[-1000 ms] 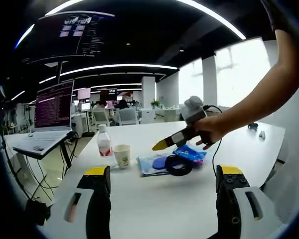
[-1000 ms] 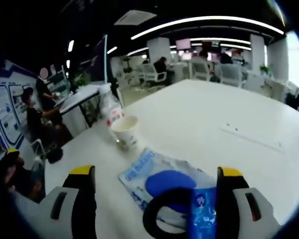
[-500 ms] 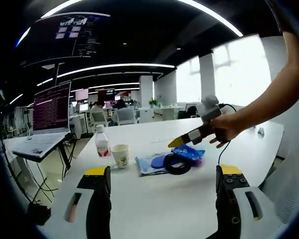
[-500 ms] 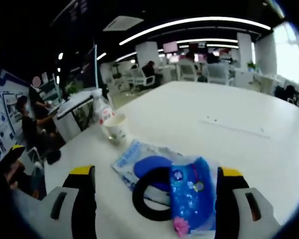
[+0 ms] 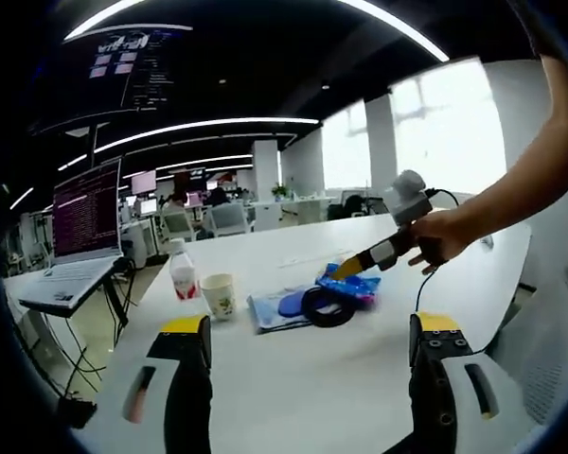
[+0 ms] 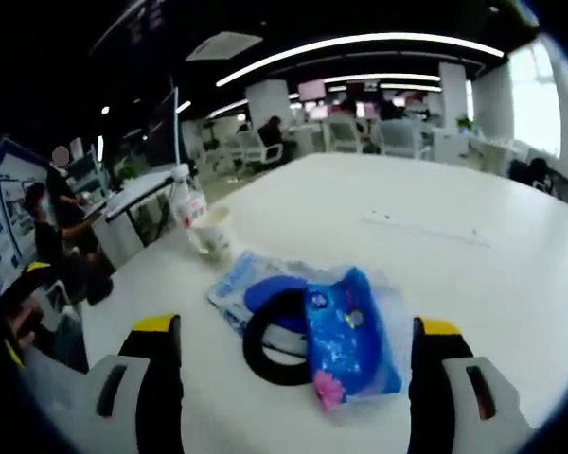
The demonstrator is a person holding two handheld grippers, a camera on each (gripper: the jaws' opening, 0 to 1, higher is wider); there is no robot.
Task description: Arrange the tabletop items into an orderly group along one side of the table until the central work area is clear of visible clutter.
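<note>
White table [image 5: 312,378]. Items sit grouped toward its left end in the left gripper view: bottle [image 5: 181,275], paper cup [image 5: 217,295] just beside it, then a flat pale-blue packet [image 5: 270,313] with a dark blue oval piece [image 5: 291,304] on it, a black ring [image 5: 326,306] overlapping the packet's edge, and a bright blue pouch [image 5: 352,285] touching the ring.

Right gripper view, same cluster: bottle [image 6: 185,200], cup [image 6: 212,233], packet [image 6: 229,287], ring [image 6: 273,335], pouch [image 6: 350,330] lying partly over the ring.

Left gripper [image 5: 308,333]: jaws wide apart, holding nothing, above bare table short of the cluster.

Right gripper [image 6: 295,333]: jaws wide apart, holding nothing, ring and pouch framed between them. In the left gripper view it [image 5: 348,267] is held by a hand [image 5: 439,237], tips over the pouch; contact not discernible.

Laptop [image 5: 76,241] on a stand left of the table.
</note>
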